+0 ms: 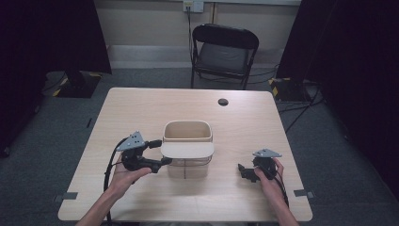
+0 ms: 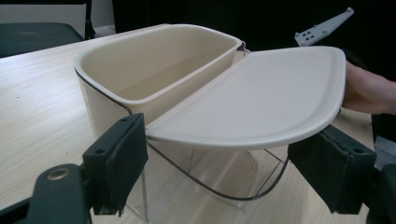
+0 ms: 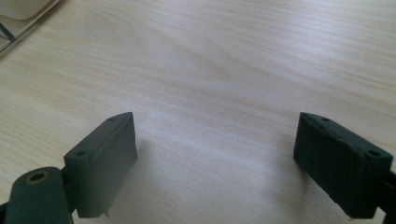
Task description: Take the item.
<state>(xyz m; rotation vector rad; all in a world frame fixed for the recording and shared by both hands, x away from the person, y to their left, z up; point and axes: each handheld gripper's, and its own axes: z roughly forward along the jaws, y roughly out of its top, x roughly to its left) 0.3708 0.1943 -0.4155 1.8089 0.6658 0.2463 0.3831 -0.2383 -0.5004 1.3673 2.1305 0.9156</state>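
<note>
A clear box with a cream liner (image 1: 187, 132) (image 2: 154, 51) stands mid-table. Its flat cream lid (image 1: 187, 149) (image 2: 252, 93) lies across the near half of the rim, leaving the far half uncovered. My left gripper (image 1: 160, 152) (image 2: 229, 168) is at the box's left end with its jaws wide apart. The lid's end sits between and just above the pads (image 2: 121, 158), and I see no pad pressing on it. My right gripper (image 1: 244, 172) (image 3: 215, 163) rests to the right of the box, open over bare wood.
The wooden table (image 1: 141, 108) has a small black round spot (image 1: 223, 101) near its far edge. A black folding chair (image 1: 225, 52) stands behind the table. The person's right hand (image 2: 369, 91) is beyond the lid in the left gripper view.
</note>
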